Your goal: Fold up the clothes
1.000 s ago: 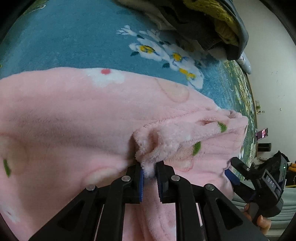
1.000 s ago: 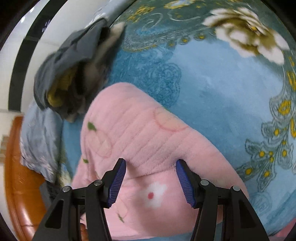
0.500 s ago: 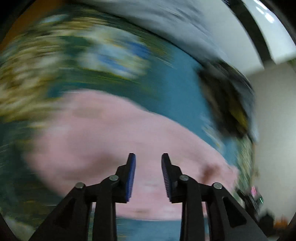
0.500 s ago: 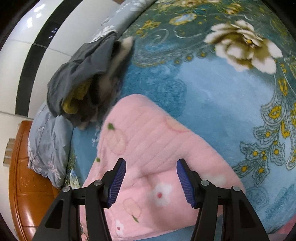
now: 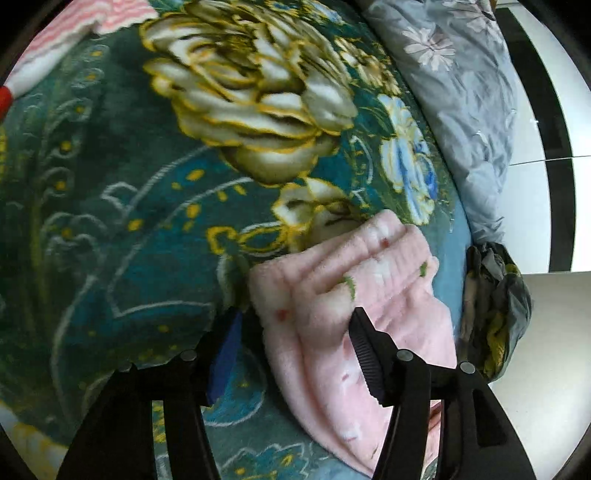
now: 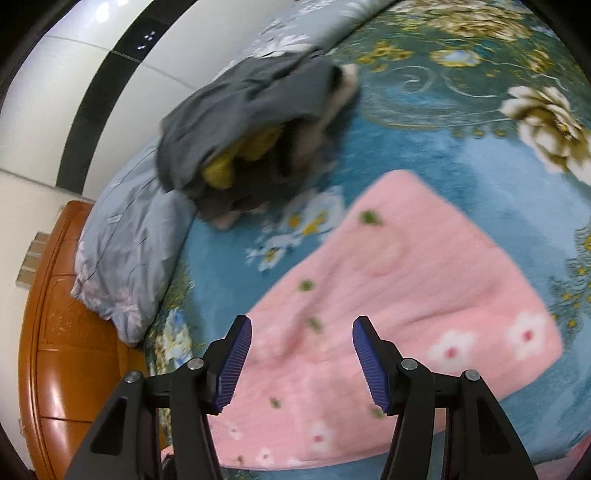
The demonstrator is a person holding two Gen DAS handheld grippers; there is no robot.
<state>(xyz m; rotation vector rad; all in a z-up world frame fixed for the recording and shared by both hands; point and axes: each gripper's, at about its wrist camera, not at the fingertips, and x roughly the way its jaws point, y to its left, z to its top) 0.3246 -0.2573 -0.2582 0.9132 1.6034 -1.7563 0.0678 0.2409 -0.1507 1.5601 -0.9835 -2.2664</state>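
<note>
A pink fleece garment [image 6: 406, 295] with small flowers lies folded flat on the blue-green floral blanket [image 6: 461, 155]. In the left wrist view the garment [image 5: 369, 288] shows as a folded stack. My left gripper [image 5: 295, 347] is open, its fingers either side of the stack's near end, holding nothing. My right gripper [image 6: 301, 362] is open and empty, raised above the garment's near edge.
A heap of grey and yellow clothes [image 6: 251, 136] lies beyond the garment, also at the right in the left wrist view [image 5: 495, 310]. A grey floral pillow [image 6: 122, 240] lies by the wooden headboard [image 6: 55, 332]. A pink striped cloth [image 5: 74, 33] lies at far left.
My left gripper let go of the pink garment, opened wide and swung away to face along the bed. My right gripper rose and pulled back, still open.
</note>
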